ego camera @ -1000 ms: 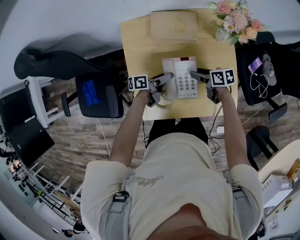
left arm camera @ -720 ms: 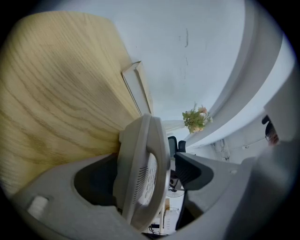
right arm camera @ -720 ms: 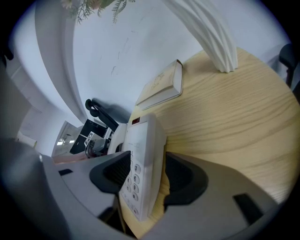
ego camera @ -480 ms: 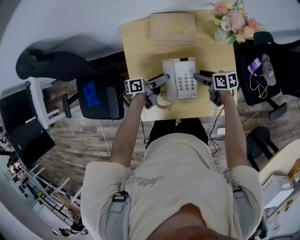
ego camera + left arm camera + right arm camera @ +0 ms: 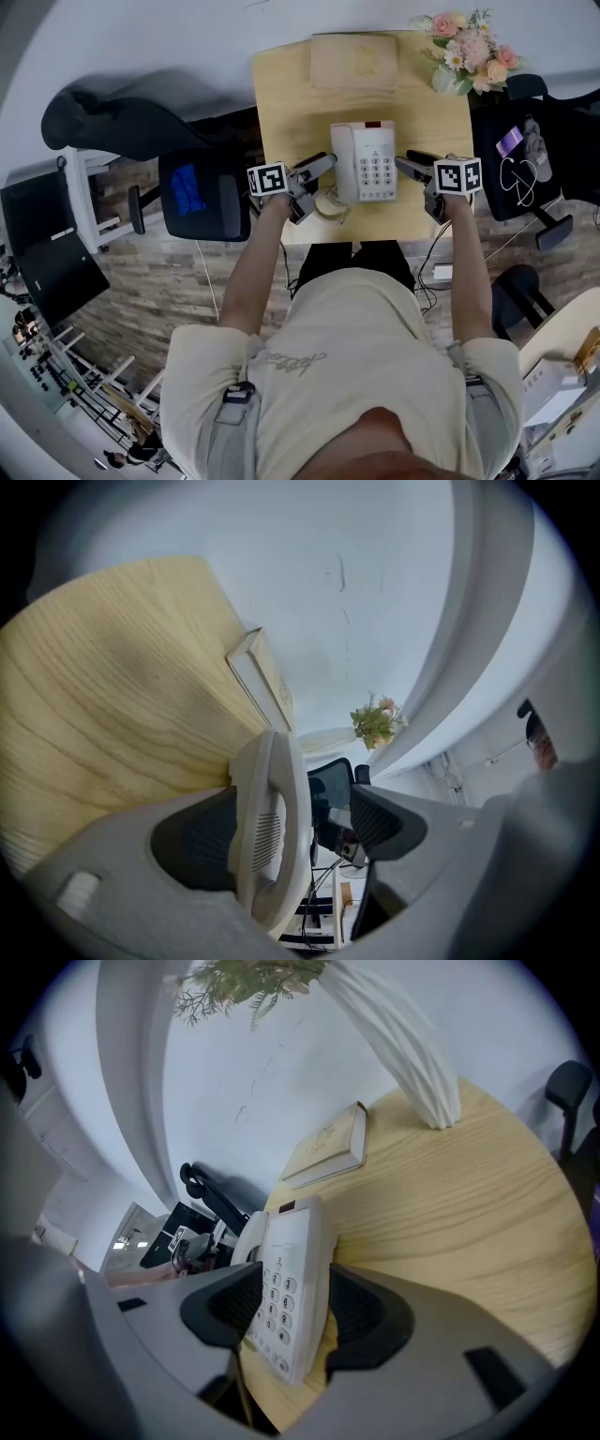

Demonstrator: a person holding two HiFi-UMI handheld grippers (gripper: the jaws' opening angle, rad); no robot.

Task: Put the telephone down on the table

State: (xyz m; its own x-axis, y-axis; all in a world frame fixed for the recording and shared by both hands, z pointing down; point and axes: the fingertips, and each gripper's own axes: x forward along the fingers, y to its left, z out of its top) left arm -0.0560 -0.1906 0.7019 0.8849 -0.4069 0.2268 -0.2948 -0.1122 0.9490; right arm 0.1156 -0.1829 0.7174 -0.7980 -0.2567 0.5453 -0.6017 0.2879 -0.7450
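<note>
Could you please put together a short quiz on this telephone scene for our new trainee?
1. True or false: the jaws of the left hand-held gripper are pressed together on the handset.
2. What lies on the table beyond the telephone? A) a closed book B) a laptop C) a mug
3. Fill in: seen from the person, the flowers stand at the table's far ____ corner.

Key: 1 false, since the handset rests against one jaw and a clear gap separates it from the other; 2 A; 3 right.
</note>
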